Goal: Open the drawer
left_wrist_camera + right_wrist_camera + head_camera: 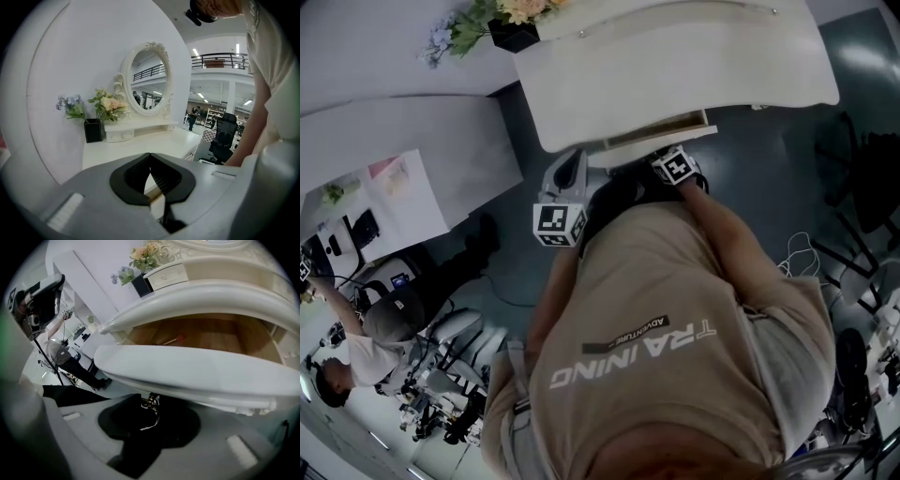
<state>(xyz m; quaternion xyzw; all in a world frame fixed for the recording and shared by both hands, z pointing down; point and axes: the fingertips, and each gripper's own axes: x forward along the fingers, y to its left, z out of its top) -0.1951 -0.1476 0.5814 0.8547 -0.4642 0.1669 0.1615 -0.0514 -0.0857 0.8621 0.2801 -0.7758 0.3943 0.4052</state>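
The white dressing table (675,66) has its drawer (206,338) pulled partway out, with the bare wooden inside showing. In the right gripper view the curved white drawer front (187,371) runs across just above my jaws. My right gripper (151,405) is shut on the small brass drawer handle (151,401) under that front. In the head view the right gripper (673,169) sits at the drawer's front edge (652,141). My left gripper (565,187) hangs left of the drawer, apart from it. Its jaws (150,161) are shut on nothing and point over the table top.
On the table stand an oval mirror (149,77), a black vase of flowers (93,130) and a small white drawer box (166,275). A thin reddish thing (171,340) lies inside the drawer. A white desk (394,159), people (356,356) and cables (797,253) surround me.
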